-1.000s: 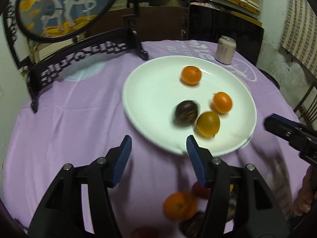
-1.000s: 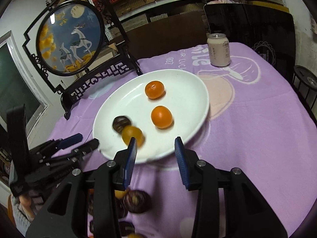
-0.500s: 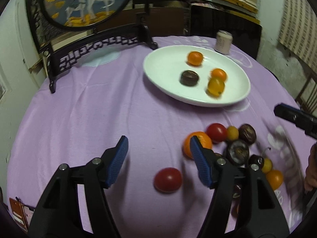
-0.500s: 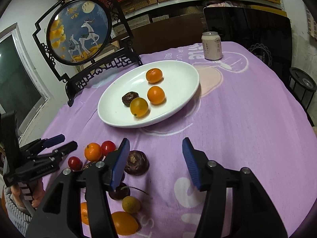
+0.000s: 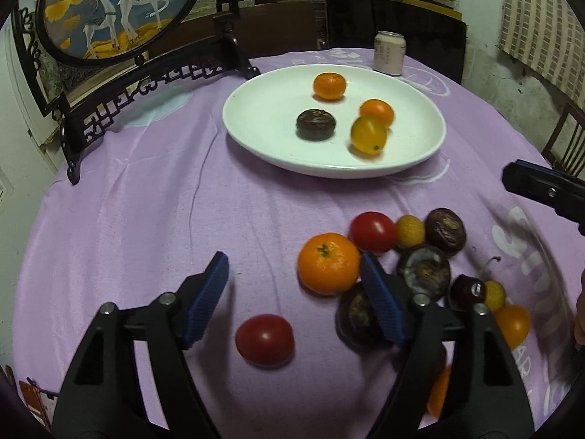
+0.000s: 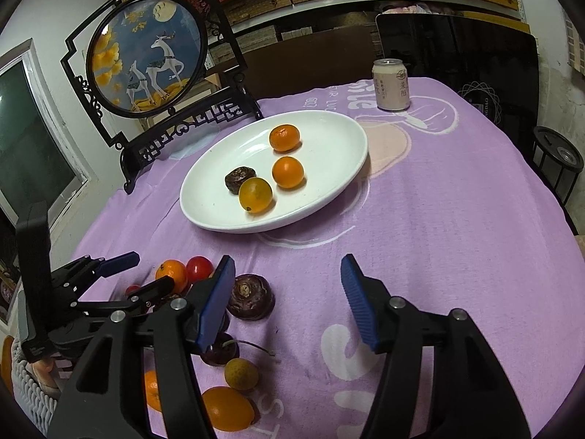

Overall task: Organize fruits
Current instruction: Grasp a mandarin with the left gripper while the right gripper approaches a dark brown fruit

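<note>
Four fruits lay on the white plate, upper centre of frame. The loose pile, roughly ten pieces, remained on the cloth at lower right. My left gripper and right gripper were both spread wide, empty.

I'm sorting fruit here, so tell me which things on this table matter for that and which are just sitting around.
For the job: white plate, the four fruits on it, the loose fruit pile, red tomato.

Just lying about: drink can, deer screen.
</note>
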`<state>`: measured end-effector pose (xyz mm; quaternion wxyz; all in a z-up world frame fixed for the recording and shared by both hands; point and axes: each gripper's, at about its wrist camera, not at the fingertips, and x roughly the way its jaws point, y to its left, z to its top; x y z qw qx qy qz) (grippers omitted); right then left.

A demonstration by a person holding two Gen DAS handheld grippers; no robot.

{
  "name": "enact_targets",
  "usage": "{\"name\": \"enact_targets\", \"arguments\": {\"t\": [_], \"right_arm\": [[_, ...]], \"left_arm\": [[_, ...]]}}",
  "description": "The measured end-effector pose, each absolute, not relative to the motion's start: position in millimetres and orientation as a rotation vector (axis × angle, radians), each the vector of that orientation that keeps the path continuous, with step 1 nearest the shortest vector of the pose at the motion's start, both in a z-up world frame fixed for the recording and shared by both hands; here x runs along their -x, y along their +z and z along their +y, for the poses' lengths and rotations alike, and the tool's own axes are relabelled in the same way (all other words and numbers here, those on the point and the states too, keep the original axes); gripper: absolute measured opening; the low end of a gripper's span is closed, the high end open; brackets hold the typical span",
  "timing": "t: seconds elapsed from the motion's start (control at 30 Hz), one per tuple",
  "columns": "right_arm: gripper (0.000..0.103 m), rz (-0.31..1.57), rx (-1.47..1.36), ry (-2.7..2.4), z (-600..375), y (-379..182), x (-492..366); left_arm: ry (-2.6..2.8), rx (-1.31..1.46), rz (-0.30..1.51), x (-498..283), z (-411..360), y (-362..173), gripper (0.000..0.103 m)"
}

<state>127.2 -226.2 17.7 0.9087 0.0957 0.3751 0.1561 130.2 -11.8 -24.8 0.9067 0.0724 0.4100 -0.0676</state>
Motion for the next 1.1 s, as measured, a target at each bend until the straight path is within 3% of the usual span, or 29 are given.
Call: {"name": "enact_targets", "arguments": {"t": [0.3, 0.6, 0.77, 1.0, 1.1], "right_arm": [[0.061, 0.770, -0.206, 0.315, -228, 19, -128], [0.061, 0.768, -0.209, 0.315, -227, 19, -127], [0.061, 0.769, -0.203, 0.320, -226, 19, -126], [0.061, 0.778, -0.194, 0.326, -223, 17, -127], [0.061, 0.787, -0.188, 0.335, -220, 15, -127]], "left_arm": [[-0.023, -0.021, 0.801, -132, 37, -4, 0.080], [-0.073, -0.157, 0.823, -126, 3, -19, 0.078], [-0.076, -0.094, 0.862, -131, 15, -24, 0.068], [-0.084, -0.055, 0.915, -139, 22, -33, 0.043], [-0.079, -0.040, 0.922, -142, 25, -36, 0.040]]}}
